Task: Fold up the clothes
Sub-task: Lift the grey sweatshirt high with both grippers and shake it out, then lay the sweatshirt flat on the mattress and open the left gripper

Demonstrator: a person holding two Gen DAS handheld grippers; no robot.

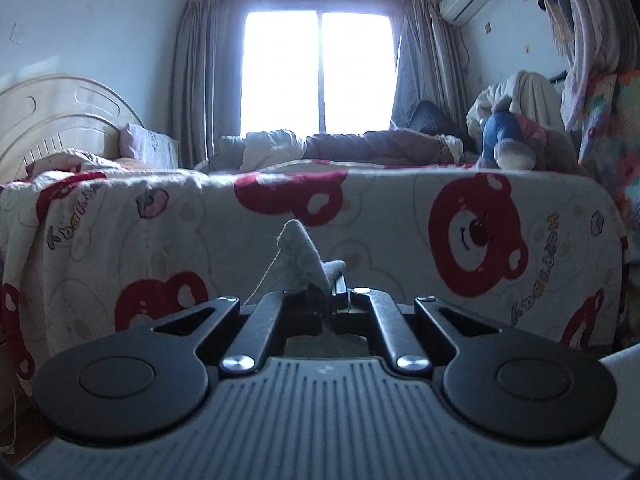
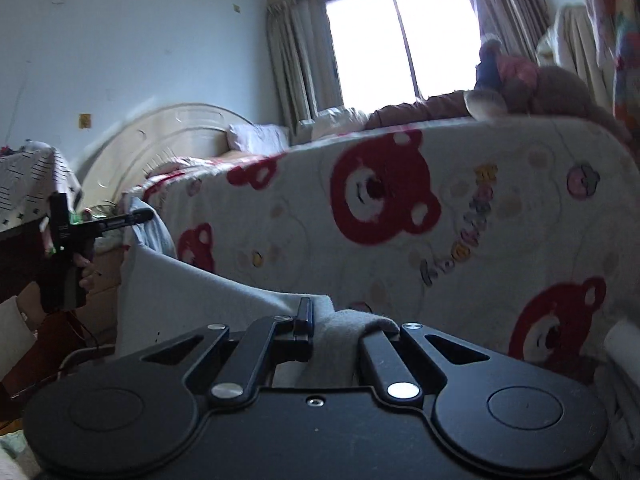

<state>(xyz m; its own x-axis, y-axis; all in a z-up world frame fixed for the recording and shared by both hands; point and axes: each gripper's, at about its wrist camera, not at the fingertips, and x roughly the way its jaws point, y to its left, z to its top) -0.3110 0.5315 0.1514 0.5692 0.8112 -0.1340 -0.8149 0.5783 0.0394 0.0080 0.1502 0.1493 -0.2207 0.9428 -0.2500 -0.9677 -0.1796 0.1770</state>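
Observation:
A pale grey-blue garment (image 2: 180, 292) hangs stretched between my two grippers, in front of the side of the bed (image 2: 460, 208). In the right wrist view my right gripper (image 2: 320, 328) is shut on a bunched edge of the garment. The cloth runs from there up and left to my left gripper (image 2: 138, 216), which a hand (image 2: 84, 268) holds. In the left wrist view my left gripper (image 1: 326, 292) is shut on a small pointed corner of the garment (image 1: 304, 256). The rest of the garment is hidden below the gripper body there.
The bed wears a white cover with red bears (image 1: 400, 220). A wooden headboard (image 1: 52, 120) stands at its left end. Bedding and clothes (image 1: 360, 144) lie along the far side under the window (image 1: 316, 72). A plush toy (image 1: 508, 140) sits at the right corner, and clothes hang (image 1: 592, 40) beyond it.

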